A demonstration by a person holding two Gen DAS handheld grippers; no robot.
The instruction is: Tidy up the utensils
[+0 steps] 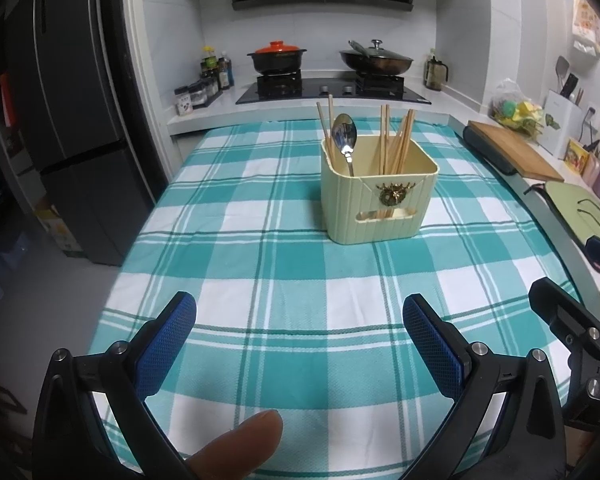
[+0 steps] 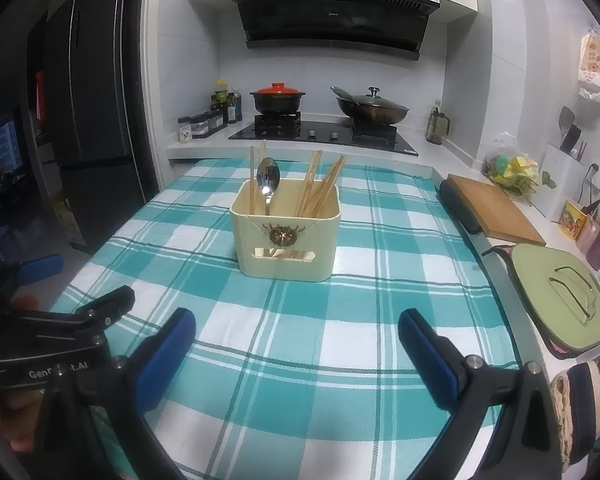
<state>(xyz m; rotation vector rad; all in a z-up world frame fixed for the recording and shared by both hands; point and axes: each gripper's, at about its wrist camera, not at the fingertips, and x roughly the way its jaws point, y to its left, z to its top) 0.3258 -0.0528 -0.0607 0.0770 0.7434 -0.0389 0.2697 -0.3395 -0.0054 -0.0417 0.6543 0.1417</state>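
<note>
"Gen…AI" on left gripper (image 2: 40, 284)

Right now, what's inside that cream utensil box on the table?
A metal spoon and wooden chopsticks stand inside the cream box. Its walls hide their lower ends and the bottom.

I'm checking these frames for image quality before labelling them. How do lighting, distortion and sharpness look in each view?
Left wrist view: dim, bluish light; fisheye bends the checked tablecloth edges; the cream utensil holder is sharp, while a fingertip at the bottom is soft. Right wrist view: same dimness, dark vignette corners, the spoon glints, and the hand at lower left is blurred.
</note>
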